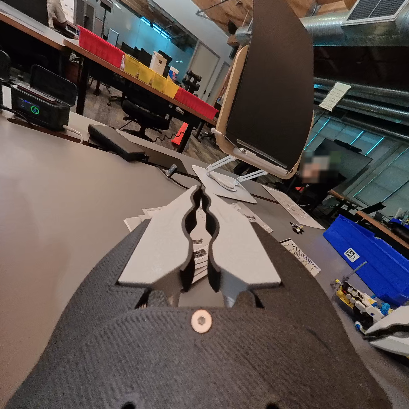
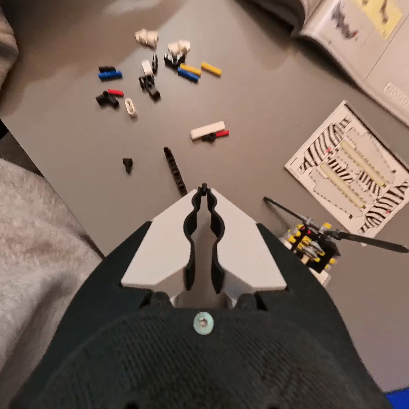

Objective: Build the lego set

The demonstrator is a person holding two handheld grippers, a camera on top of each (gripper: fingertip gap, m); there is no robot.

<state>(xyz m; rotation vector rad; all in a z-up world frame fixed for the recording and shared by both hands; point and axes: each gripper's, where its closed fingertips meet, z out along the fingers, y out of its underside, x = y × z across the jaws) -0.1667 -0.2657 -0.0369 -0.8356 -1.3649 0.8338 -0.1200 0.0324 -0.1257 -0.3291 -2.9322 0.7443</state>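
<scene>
right claw (image 2: 204, 192) clamped on a small black pin (image 2: 203, 187) at its tips, above the grey table (image 2: 254, 106) | left claw (image 1: 201, 190) closed together, empty, over paper sheets (image 1: 141, 218) | partly built model (image 2: 309, 245) just right of right claw | loose pieces (image 2: 152, 73) scattered beyond | sticker sheet (image 2: 352, 174) at right
</scene>
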